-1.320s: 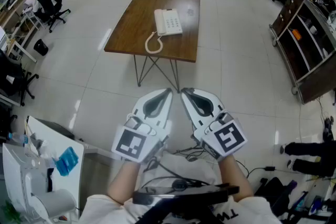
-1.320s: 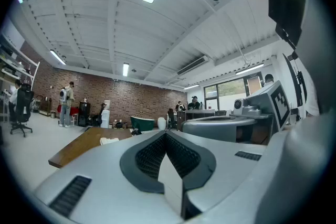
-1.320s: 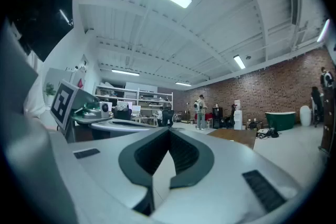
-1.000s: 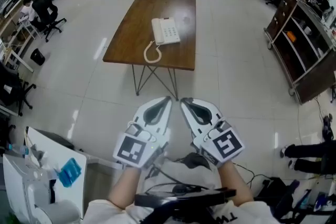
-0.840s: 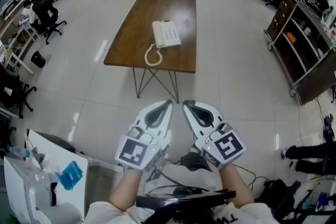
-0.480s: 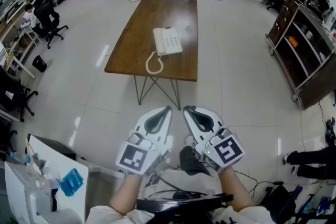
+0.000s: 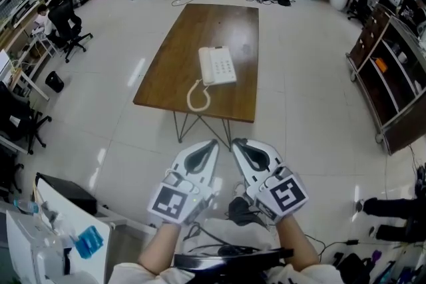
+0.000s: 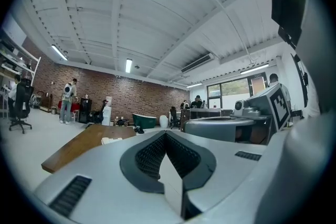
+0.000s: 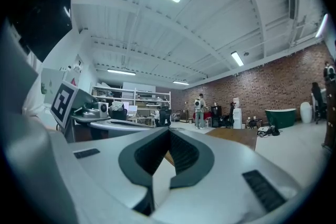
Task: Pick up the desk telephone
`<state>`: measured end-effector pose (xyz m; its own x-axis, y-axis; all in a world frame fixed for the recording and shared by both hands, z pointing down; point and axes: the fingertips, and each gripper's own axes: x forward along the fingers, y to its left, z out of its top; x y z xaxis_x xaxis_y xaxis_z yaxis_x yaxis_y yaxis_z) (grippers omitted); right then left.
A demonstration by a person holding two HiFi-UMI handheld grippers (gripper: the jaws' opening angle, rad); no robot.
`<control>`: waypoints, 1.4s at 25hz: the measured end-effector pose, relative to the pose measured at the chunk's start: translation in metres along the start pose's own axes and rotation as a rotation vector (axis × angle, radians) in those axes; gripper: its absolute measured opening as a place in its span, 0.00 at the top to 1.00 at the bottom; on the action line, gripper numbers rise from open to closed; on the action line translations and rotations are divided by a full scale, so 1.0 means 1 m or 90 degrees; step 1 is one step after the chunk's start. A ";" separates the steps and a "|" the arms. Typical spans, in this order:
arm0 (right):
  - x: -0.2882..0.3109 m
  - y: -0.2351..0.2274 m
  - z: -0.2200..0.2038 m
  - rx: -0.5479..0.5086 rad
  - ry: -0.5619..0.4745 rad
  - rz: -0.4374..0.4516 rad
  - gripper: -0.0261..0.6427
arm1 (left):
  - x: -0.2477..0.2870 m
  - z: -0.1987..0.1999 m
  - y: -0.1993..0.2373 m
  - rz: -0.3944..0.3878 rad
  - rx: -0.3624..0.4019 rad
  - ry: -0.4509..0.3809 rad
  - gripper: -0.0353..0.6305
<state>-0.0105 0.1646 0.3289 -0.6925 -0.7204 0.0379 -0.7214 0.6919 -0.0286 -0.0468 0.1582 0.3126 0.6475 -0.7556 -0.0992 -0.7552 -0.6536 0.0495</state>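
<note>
Far left of the left tool (image 7: pixel 212 143): a black office chair (image 7: pixel 68 18) on the white tiled floor (image 7: pixel 113 123), well apart from anything I want. Lower down, left of that tool and nearer to me, there's a white surface (image 7: pixel 56 223) with a blue object (image 7: pixel 86 241) on it. Can't make out what the object is.

Left tool: held about level, pointing out over the floor toward the counter (image 7: pixel 174 63). Its own view shows the dark pads pressed together at the tips with nothing between them. Its marker cube (image 7: pixel 174 201) faces up at the head camera.

Ahead of both tools and well apart from them: the counter, brown wood on thin metal legs, its long side running away from me. The desk telephone (image 7: pixel 217 66) lies flat on it, white, keypad up, nearer my end and a little right of the counter's middle. Its coiled cord (image 7: pixel 198 96) loops off the phone's near-left corner and rests on the wood close to the near edge. In the head view the phone sits almost straight ahead of the two tool tips. Neither tool touches the counter or the phone.

Right tool (image 7: pixel 234 142): just beside the left one, tips near each other, the pair forming a narrow V. In its own view the jaws are closed tight and empty.

Far right of the right tool: a dark shelving unit (image 7: pixel 389 83) along the room's edge.
</note>
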 end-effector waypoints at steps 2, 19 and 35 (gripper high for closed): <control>0.008 -0.014 0.002 0.001 0.000 0.002 0.96 | 0.014 -0.001 0.007 0.003 -0.003 0.001 0.94; 0.071 -0.109 0.009 -0.001 0.001 0.040 0.96 | 0.111 -0.013 0.061 0.059 -0.006 0.021 0.94; 0.092 -0.168 0.009 0.009 -0.008 0.078 0.96 | 0.175 -0.027 0.074 0.088 -0.023 0.052 0.94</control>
<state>0.0470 -0.0184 0.3278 -0.7755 -0.6310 0.0214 -0.6312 0.7742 -0.0458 0.0127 -0.0234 0.3253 0.5445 -0.8387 -0.0078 -0.8347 -0.5428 0.0935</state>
